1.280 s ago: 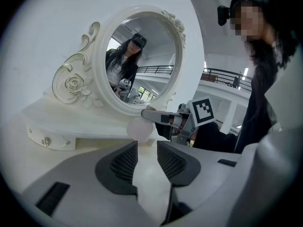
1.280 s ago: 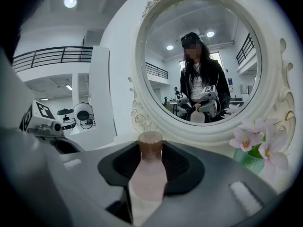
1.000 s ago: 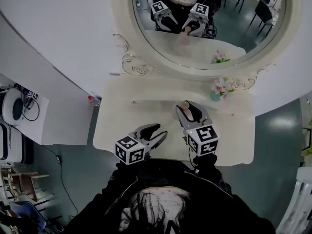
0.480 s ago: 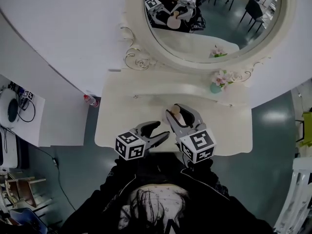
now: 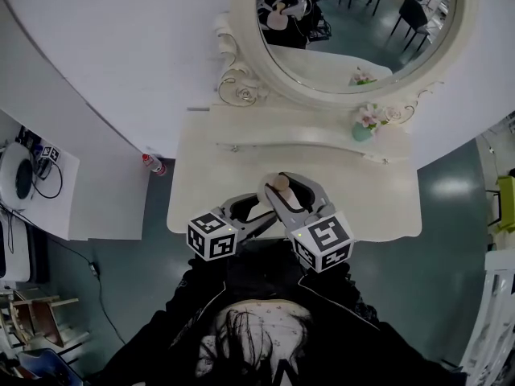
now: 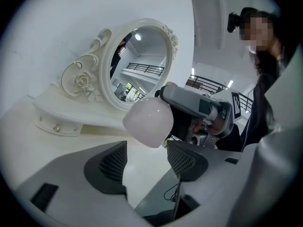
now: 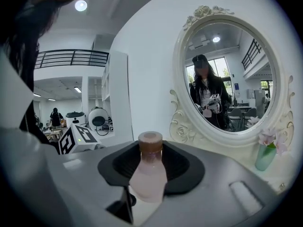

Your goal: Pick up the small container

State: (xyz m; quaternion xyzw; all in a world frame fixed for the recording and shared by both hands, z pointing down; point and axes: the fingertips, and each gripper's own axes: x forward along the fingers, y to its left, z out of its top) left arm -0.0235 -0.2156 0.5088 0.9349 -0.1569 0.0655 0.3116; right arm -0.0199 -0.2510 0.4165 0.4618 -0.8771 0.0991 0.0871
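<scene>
- Right now my right gripper (image 7: pixel 150 161) is clamped on the small container (image 7: pixel 148 176), a pale pink one with a brown cap, upright between the pads.
- My left gripper (image 6: pixel 147 161) has just been opening its jaws, which stand wide with nothing between them. The container's rounded base sits just beyond its tips.
- Both grippers hover over the front of the dressing table (image 5: pixel 378 203), facing the oval mirror (image 5: pixel 362 22).

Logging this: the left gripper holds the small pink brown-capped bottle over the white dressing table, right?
No, the right gripper holds the small pink brown-capped bottle over the white dressing table, per the right gripper view; the jaws of the left gripper have just been opening, empty.
</scene>
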